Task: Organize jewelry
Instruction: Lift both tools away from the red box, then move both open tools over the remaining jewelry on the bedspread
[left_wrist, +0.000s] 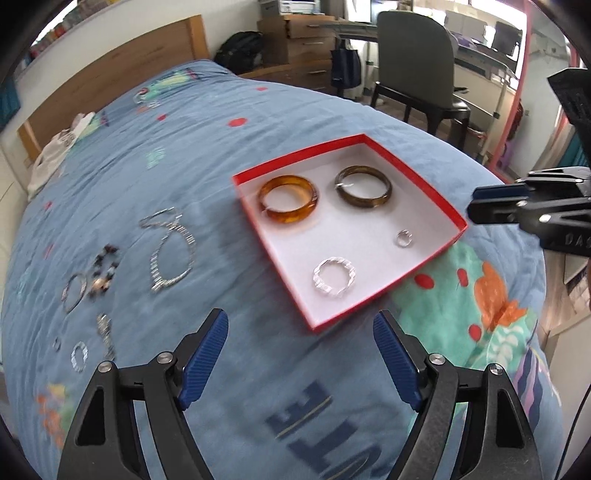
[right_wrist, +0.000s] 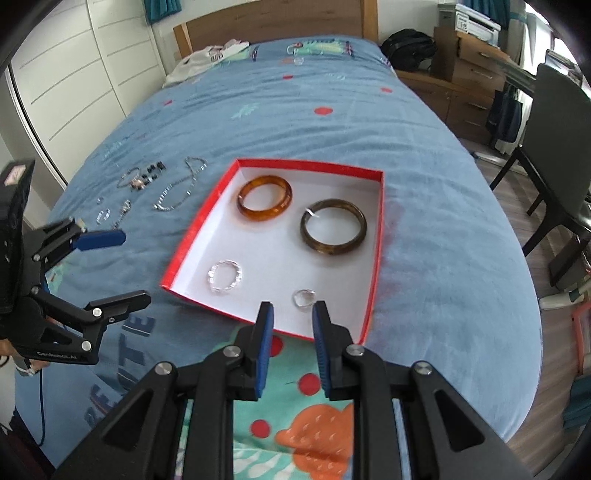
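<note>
Only the right wrist view shows the white wardrobe (right_wrist: 85, 74) at ten o'clock. The red box (right_wrist: 375, 258) holds amber bangle (right_wrist: 264, 198), brown bangle (right_wrist: 333, 232) and two silver rings. Left gripper (left_wrist: 301, 332) gapes wide; right gripper (right_wrist: 293, 317) stands narrowly apart, empty. Its neighbour reads "GenRobot.AI".

Jewelry box and contents, with loose pieces on the bedspread

The red box (right_wrist: 375, 258), white inside, lies open and flat, holding an amber bangle (right_wrist: 264, 198), a dark olive-brown bangle (right_wrist: 333, 232), a clear beaded bracelet (right_wrist: 225, 276) and a small clear ring (right_wrist: 303, 297), all apart. Left of it lie a silver chain (left_wrist: 173, 254), a dark beaded bracelet (left_wrist: 104, 271) and smaller silver pieces (left_wrist: 79, 355).
</note>
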